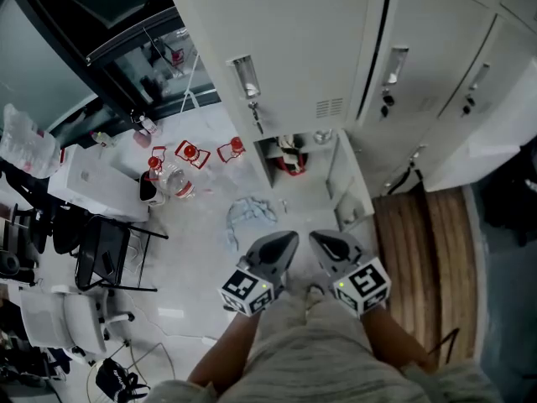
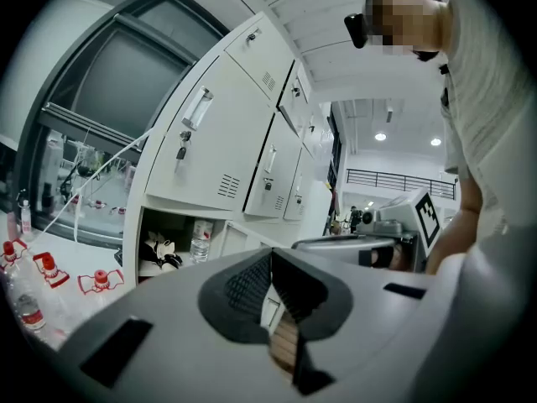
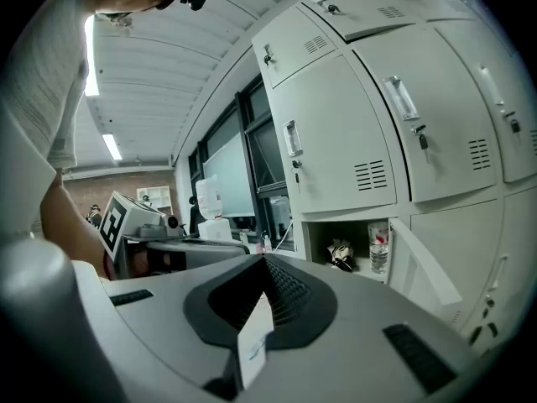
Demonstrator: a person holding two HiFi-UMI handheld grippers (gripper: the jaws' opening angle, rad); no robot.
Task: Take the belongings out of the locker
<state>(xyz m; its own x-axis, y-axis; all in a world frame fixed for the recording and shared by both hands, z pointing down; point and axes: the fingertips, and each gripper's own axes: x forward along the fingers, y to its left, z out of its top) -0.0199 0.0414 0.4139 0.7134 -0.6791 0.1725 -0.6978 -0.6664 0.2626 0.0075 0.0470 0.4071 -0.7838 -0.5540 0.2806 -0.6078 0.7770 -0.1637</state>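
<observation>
Grey pads on both of yours: how wide?

Not at all. My left gripper (image 2: 270,254) has its pads pressed tip to tip with nothing between them. My right gripper (image 3: 264,260) is the same, closed and empty. Both hang in the air side by side, touching nothing.

What's there to count?

Two grippers. In the open locker compartment (image 3: 319,242), at twelve o'clock from my tips, one water bottle (image 3: 378,246) stands upright. One black-and-white bundle (image 3: 340,254) lies just at its nine o'clock. On the floor are red-marked pieces (image 2: 99,280), three that I can count.

Do the views differ?

Only the head view shows a blue cloth (image 1: 250,212) on the floor, at ten o'clock from the grippers. The bottle reads clearly only from the gripper views.
</observation>
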